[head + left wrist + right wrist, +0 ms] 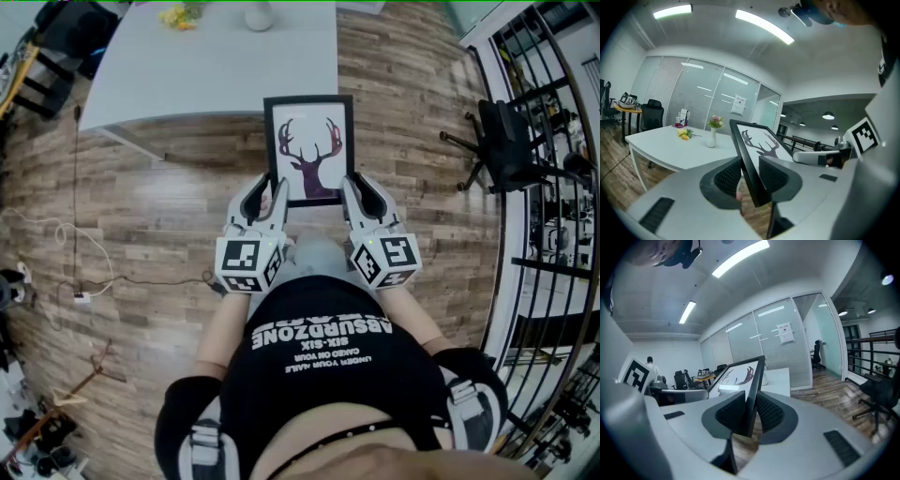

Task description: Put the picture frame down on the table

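Clamps the jaws of the left gripper (266, 195) on the left edge of the picture frame (309, 150) and the jaws of the right gripper (362, 192) on its right edge, both near the lower corners, with pads on front and back. Holds the picture frame in the air above the wood floor (169, 216), deer print facing up, upper edge overlapping the near rim of the grey worktop (216, 75) in the head view. Farther back on the worktop, well apart from the picture frame: a white vase (259, 14) and yellow flowers (178, 16).

black t-shirt (328, 375) with white lettering
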### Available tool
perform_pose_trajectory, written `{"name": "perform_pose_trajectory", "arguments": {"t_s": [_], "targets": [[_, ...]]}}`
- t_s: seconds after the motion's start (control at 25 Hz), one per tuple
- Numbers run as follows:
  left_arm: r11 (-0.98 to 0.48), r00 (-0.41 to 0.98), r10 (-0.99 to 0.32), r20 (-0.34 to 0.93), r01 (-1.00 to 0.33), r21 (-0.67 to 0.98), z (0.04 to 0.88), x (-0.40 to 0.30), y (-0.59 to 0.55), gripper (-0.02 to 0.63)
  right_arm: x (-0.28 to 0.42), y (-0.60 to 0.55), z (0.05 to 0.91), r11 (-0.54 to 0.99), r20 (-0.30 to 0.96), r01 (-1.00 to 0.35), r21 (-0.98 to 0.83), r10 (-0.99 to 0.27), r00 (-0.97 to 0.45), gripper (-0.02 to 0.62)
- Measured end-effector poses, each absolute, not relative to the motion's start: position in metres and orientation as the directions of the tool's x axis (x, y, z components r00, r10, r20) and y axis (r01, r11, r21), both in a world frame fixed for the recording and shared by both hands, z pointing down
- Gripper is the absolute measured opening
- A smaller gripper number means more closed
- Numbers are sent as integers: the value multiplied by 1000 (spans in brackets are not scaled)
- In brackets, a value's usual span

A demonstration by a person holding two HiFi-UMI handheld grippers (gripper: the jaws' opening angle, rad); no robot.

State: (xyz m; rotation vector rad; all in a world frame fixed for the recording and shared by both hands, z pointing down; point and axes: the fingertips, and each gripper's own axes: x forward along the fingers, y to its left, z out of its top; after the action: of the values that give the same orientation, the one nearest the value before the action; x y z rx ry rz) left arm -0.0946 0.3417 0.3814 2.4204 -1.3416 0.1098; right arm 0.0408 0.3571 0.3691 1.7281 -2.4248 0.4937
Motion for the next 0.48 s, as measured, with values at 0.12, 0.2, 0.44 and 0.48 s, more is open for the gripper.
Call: {"name": "perform_pose_trajectory", "arguments": {"t_s": [0.12,0.2,0.44,0.48], "targets": [[-475,542,-806,239,-832,286,382,-93,339,127,42,353,370,299,283,-934,-193,-895,-345,89],[-471,540,-807,240,-833,290,384,-93,339,127,43,354,370,302,278,-933,-196,-895,-348,89],[-470,538,-812,226,-833,292,387,-93,341,127,43,355,372,322,251,-926,-200,-896,-365,92],[-472,538,-813,225,-833,287,387,-93,341,127,43,354,373,323,246,-925,-199,-897,-366,92]]}}
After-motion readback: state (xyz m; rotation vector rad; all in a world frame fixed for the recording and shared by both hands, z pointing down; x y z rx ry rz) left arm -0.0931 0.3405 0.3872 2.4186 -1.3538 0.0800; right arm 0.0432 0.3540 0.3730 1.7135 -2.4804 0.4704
